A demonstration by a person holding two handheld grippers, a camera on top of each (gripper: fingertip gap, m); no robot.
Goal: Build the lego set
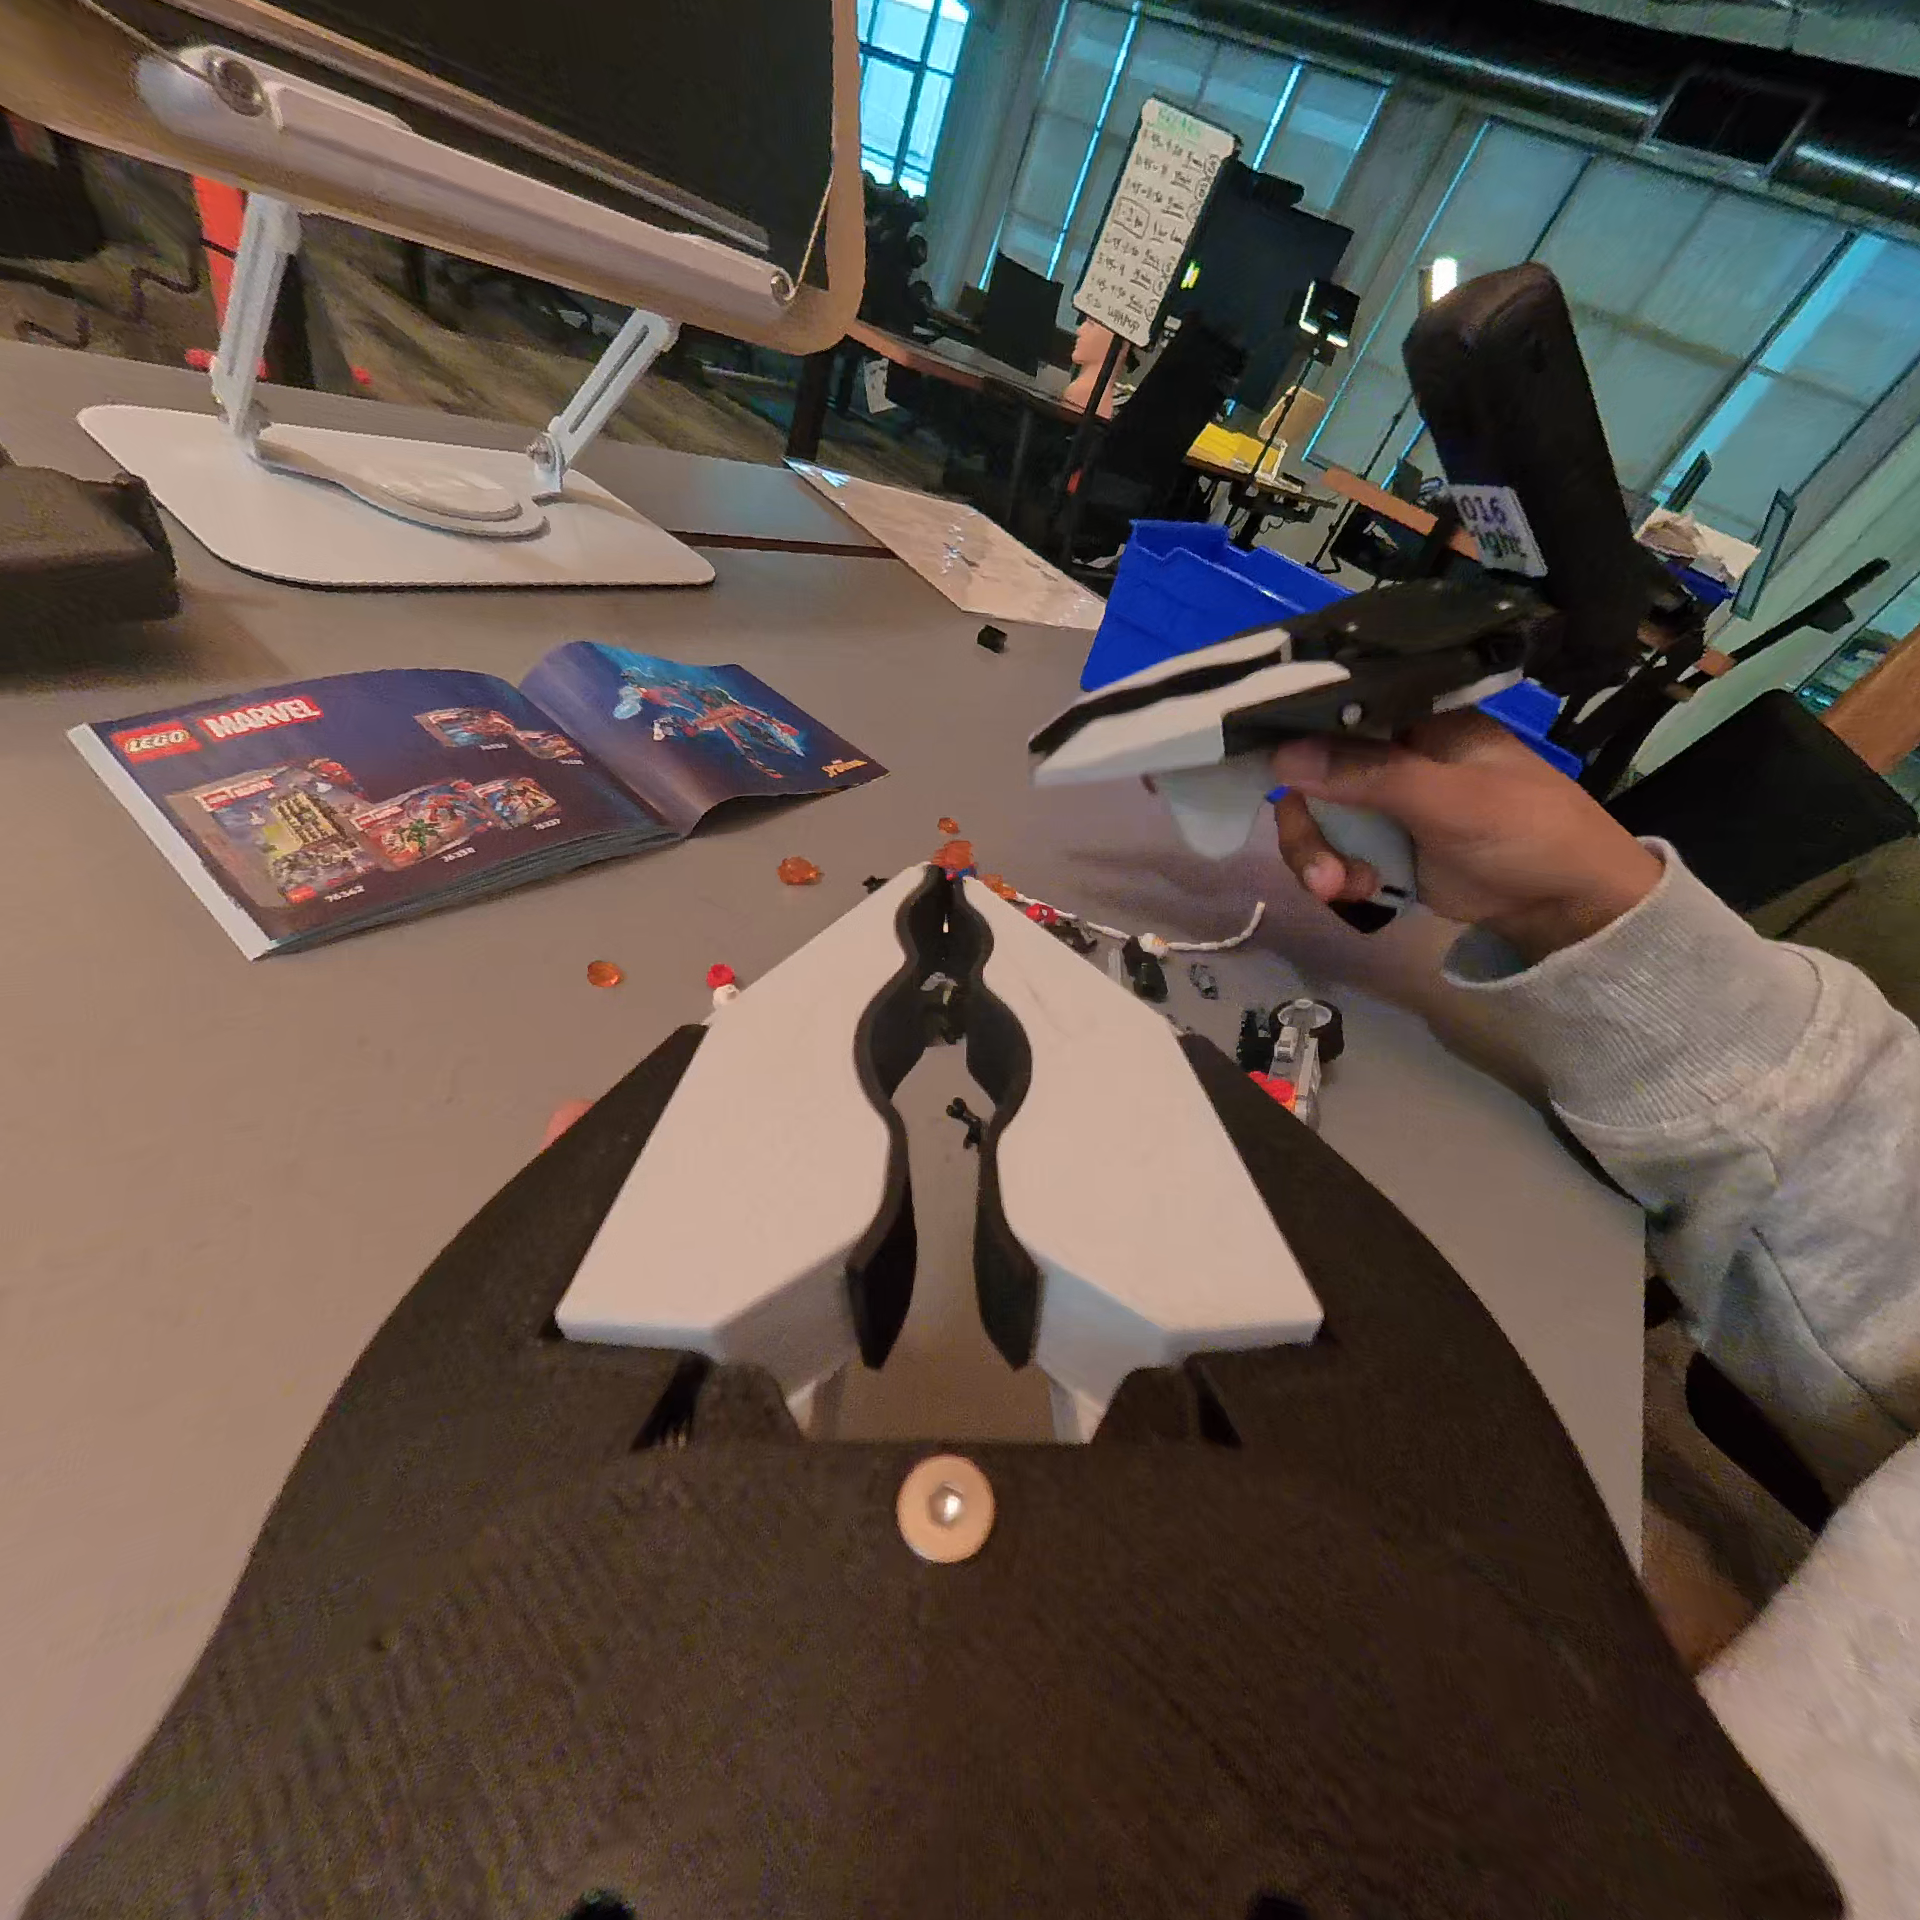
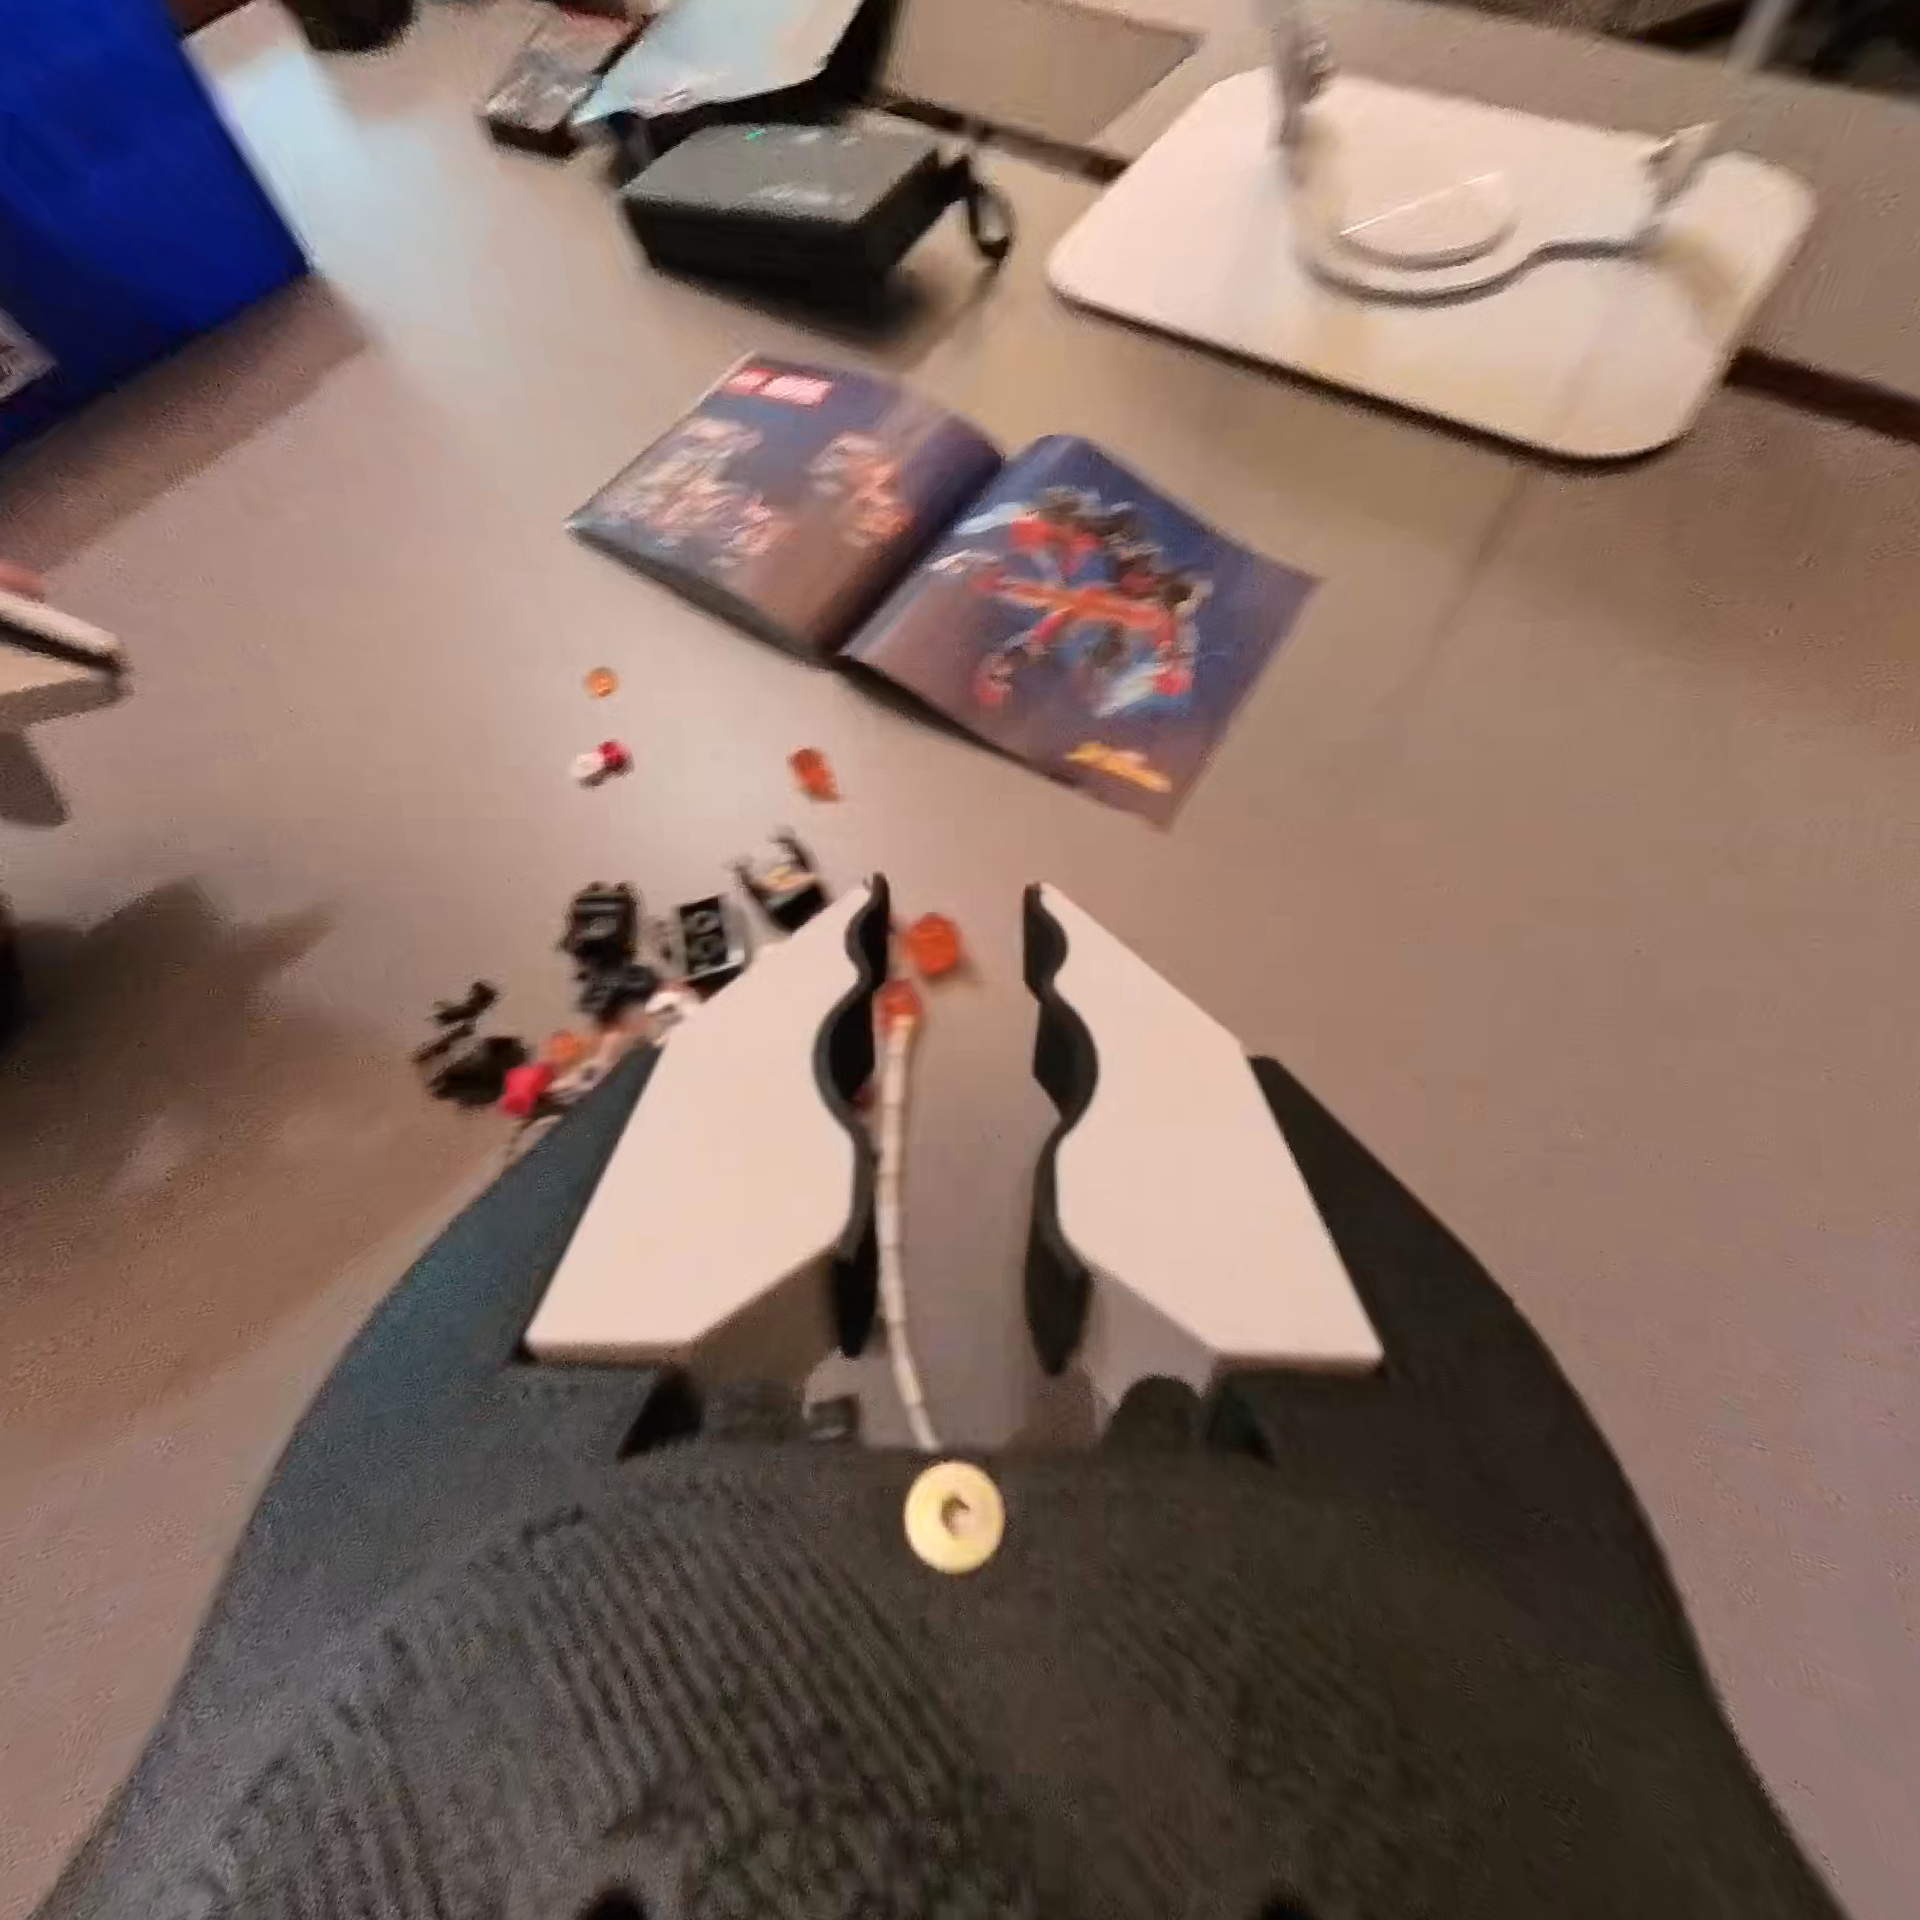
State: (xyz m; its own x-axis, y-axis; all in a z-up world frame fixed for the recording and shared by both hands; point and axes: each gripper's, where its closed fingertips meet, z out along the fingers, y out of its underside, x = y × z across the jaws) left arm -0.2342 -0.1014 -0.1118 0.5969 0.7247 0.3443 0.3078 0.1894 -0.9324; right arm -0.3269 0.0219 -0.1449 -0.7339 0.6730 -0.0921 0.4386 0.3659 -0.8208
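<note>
Small toy brick pieces lie scattered on the grey table point(image 1: 312, 1143): orange translucent bits point(image 1: 800, 871) point(image 2: 930, 945), a red-and-white piece point(image 1: 720, 977) point(image 2: 601, 758), black parts point(image 2: 603, 925), a wheeled grey part point(image 1: 1304, 1029) and a white cord point(image 1: 1195, 940) point(image 2: 894, 1195). My left gripper point(image 1: 942, 878) is shut, its tips over an orange piece point(image 1: 954, 857); I see nothing held. My right gripper point(image 2: 956, 899) point(image 1: 1049, 753) is open and empty, held in a hand above the table, with the cord and orange bits showing between its fingers.
An open blue instruction booklet point(image 1: 416, 790) point(image 2: 935, 582) lies beyond the pieces. A white stand point(image 1: 395, 499) point(image 2: 1455, 260) holding a dark screen is at the back. A blue bin point(image 1: 1195, 613) point(image 2: 104, 187), a black box point(image 2: 779, 208) and a clear bag point(image 1: 956, 551) sit nearby.
</note>
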